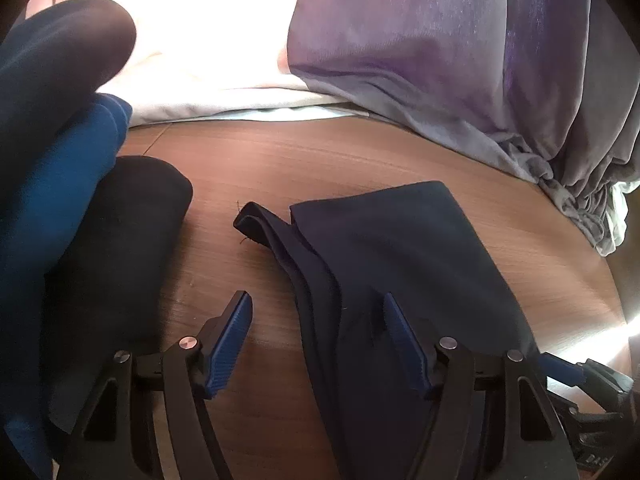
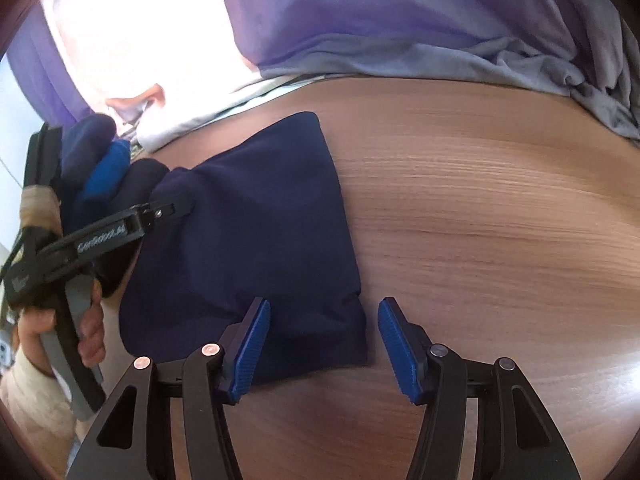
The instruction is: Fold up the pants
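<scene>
The dark navy pants (image 1: 396, 264) lie folded into a compact stack on the wooden table (image 1: 256, 160); a waistband strap sticks out at their left. My left gripper (image 1: 316, 312) is open, its left finger over bare wood and its right finger over the pants' left edge. In the right wrist view the same pants (image 2: 260, 232) lie flat. My right gripper (image 2: 324, 320) is open and straddles the pants' near right corner. The left gripper (image 2: 182, 206) shows there at the pants' left side, held by a hand.
A pile of folded dark and blue garments (image 1: 72, 200) sits at the left. Purple-grey curtains (image 1: 460, 60) and white fabric (image 1: 208, 96) hang along the table's far edge. The table's right part (image 2: 500, 220) is bare wood.
</scene>
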The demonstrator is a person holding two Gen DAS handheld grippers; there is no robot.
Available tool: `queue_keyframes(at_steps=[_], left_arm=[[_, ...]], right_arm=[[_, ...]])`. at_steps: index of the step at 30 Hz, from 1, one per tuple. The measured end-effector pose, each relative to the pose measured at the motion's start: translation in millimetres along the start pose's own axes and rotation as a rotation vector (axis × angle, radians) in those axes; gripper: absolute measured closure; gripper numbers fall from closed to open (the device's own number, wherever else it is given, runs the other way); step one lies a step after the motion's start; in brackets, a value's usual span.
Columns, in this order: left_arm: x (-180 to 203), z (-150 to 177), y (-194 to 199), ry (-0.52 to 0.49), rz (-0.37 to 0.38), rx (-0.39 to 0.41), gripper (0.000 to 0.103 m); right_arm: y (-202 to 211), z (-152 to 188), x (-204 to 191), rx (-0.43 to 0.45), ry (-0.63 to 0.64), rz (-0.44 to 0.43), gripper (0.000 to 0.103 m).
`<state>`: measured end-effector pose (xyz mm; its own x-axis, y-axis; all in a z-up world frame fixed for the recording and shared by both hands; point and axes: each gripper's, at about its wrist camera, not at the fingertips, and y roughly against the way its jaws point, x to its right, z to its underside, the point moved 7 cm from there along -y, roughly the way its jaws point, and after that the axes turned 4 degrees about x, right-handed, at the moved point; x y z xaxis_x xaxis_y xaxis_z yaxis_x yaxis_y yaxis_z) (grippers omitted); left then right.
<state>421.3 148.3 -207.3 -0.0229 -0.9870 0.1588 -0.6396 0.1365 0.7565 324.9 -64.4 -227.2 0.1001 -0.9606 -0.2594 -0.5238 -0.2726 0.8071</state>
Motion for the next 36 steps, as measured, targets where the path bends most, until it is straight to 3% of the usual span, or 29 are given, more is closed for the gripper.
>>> queue_keyframes(at_steps=[8, 10, 12, 14, 15, 16, 19, 27, 36], left_arm=[[4, 3, -8, 0.036, 0.053, -0.018, 0.044], [7, 2, -9, 0.029, 0.079, -0.023, 0.054], [8, 3, -8, 0.032, 0.08, -0.019, 0.056], [9, 2, -7, 0.032, 0.097, -0.016, 0.061], [10, 1, -6, 0.034, 0.113, -0.014, 0.069], [11, 0, -5, 0.033, 0.136, -0.017, 0.077], [15, -4, 0, 0.007, 0.176, -0.013, 0.084], [26, -2, 27, -0.058, 0.212, 0.007, 0.086], [36, -7, 92, -0.09, 0.181, 0.109, 0.086]], right_arm=[[2, 4, -2, 0.011, 0.036, 0.035, 0.058], [1, 4, -1, 0.013, 0.034, 0.037, 0.066], [1, 4, 1, 0.017, 0.041, 0.058, 0.081], [1, 4, 4, 0.011, 0.038, 0.067, 0.09], [1, 3, 5, 0.005, 0.021, 0.061, 0.092], [1, 4, 7, -0.005, -0.003, 0.059, 0.092], [6, 4, 5, -0.002, -0.037, 0.074, 0.095], [43, 7, -10, 0.08, -0.054, 0.149, 0.096], [89, 13, -24, 0.153, -0.028, 0.111, 0.096]])
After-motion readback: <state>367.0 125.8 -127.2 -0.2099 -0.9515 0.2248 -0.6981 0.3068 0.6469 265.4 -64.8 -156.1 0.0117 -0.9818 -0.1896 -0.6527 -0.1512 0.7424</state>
